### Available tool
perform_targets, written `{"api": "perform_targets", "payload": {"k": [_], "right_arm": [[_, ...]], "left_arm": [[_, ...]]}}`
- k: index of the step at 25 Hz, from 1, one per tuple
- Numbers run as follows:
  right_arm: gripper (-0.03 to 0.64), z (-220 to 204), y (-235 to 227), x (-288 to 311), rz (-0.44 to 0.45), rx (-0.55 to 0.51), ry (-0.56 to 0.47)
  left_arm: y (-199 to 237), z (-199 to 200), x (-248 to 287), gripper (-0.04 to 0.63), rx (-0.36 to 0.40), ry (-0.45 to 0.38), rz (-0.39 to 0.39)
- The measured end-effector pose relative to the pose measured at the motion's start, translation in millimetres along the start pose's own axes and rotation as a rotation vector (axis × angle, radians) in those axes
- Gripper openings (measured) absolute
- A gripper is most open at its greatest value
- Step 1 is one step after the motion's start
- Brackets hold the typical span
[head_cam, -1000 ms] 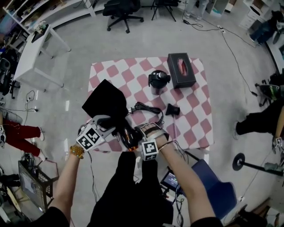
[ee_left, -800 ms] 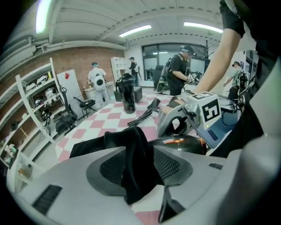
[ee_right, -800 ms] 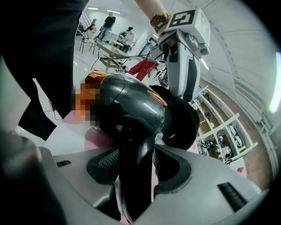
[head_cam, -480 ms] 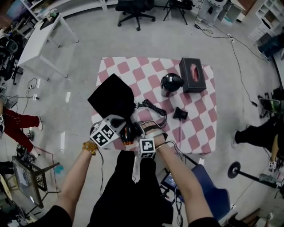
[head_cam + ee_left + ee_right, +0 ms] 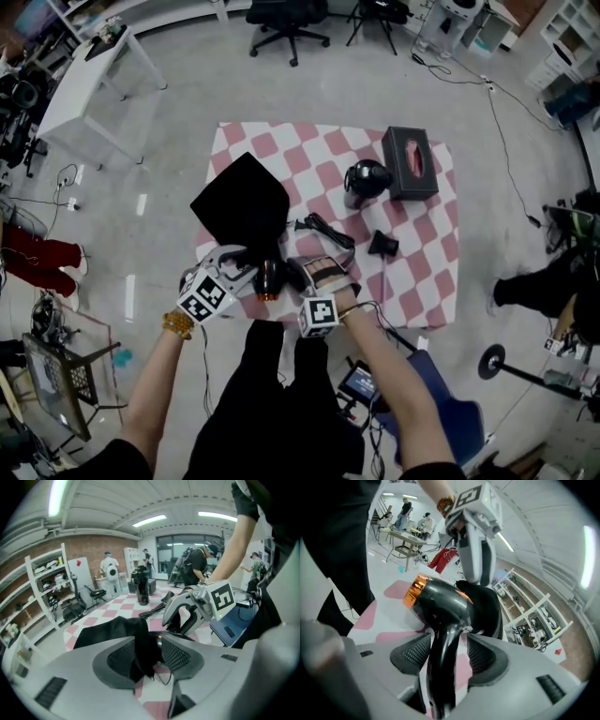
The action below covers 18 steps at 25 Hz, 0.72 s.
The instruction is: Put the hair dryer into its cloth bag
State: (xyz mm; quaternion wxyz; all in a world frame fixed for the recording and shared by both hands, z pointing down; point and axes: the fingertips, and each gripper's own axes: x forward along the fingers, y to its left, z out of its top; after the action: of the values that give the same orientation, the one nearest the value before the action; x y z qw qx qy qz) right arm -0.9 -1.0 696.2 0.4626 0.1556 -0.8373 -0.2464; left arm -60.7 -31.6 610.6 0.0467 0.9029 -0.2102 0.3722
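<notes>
The black cloth bag (image 5: 240, 208) lies flat on the checked tablecloth (image 5: 412, 267). The black hair dryer (image 5: 270, 278), orange at one end, lies at the bag's near corner. My left gripper (image 5: 246, 268) is at that corner; its jaws have just been opening. In the left gripper view a fold of the bag (image 5: 143, 648) hangs between the left gripper's (image 5: 147, 645) parted pads. My right gripper (image 5: 307, 270) straddles the dryer's handle (image 5: 443, 667). Its jaws have also just been opening, and a gap shows beside the handle in the right gripper (image 5: 447, 645).
The dryer's black cord (image 5: 323, 230) trails across the cloth. A black nozzle (image 5: 380, 245), a dark jar (image 5: 364, 181) and a black tissue box (image 5: 410, 162) sit to the right. Chairs, a white table (image 5: 89, 94) and people surround the low table.
The left gripper has drawn back a little toward the table's near edge. The dryer and the right gripper stay by the bag's near corner.
</notes>
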Motion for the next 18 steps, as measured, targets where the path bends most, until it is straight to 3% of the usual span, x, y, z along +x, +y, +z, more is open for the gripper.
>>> {"api": "perform_targets", "payload": {"k": [4, 6, 10, 14, 18], "right_arm": [[0.258, 12, -27, -39, 0.032, -0.003, -0.13], [0.267, 23, -36, -50, 0.092, -0.01, -0.168], [0.293, 18, 0, -41, 0.227, -0.011, -0.122], [0.298, 3, 21, -21, 0.245, 0.094, -0.072], [0.296, 0, 12, -3, 0.154, 0.118, -0.047]], "left_arm": [[8, -63, -30, 0.172, -0.22, 0.012, 0.155], [-4, -84, -24, 0.173, -0.294, 0.019, 0.156], [-14, -65, -2, 0.173, -0.401, -0.098, 0.118], [-5, -52, 12, 0.175, -0.415, -0.154, 0.101], [-11, -47, 11, 0.124, -0.366, -0.206, 0.034]]}}
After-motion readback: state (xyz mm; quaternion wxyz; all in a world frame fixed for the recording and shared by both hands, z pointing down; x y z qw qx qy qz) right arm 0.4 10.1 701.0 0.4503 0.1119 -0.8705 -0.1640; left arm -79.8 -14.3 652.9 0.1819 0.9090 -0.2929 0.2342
